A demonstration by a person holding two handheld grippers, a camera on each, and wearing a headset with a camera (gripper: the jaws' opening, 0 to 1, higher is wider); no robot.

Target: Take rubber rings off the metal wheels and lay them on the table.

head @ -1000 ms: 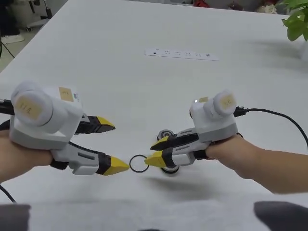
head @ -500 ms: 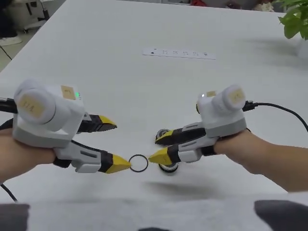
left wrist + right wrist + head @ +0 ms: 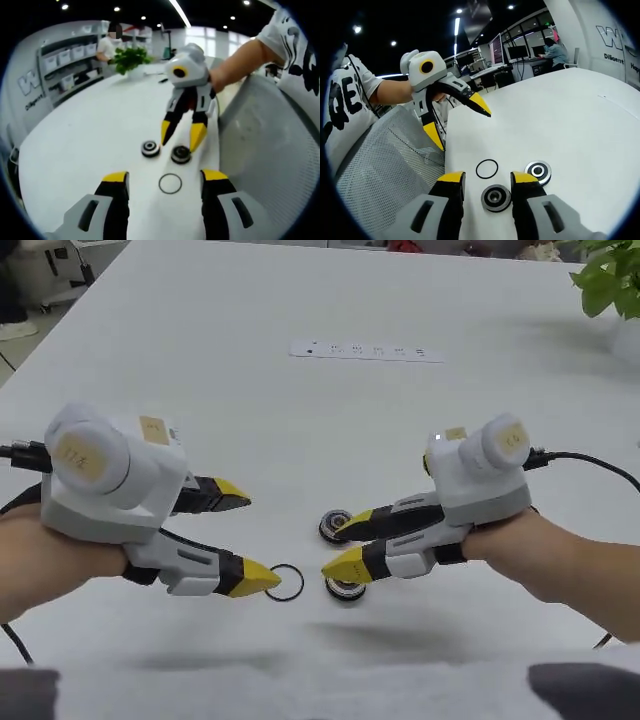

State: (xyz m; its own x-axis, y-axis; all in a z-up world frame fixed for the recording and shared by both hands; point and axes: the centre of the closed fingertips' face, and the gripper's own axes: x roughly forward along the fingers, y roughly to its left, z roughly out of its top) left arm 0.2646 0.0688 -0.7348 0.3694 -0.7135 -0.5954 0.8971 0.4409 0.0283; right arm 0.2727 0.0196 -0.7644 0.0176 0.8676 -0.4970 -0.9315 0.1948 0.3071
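One ring [image 3: 286, 582] lies by the front edge of the desk [image 3: 300, 420]. My left tongs [image 3: 263, 541] and right tongs [image 3: 332, 548] are open, empty. I think I strip the near wheel [image 3: 345, 589] next.

Open table [image 3: 250, 410] stretches to the power strip [image 3: 366, 351]. A ring [image 3: 284, 582] and two wheels [image 3: 336, 524] fill the gap between left gripper [image 3: 260, 540] and right gripper [image 3: 330, 548].

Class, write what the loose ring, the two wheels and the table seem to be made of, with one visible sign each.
Ring: probably rubber, thin, matt black. Wheels: likely metal, glinting silvery faces; the nearer wheel has a dark outer band, maybe rubber. Table: smooth matt white, material unclear.
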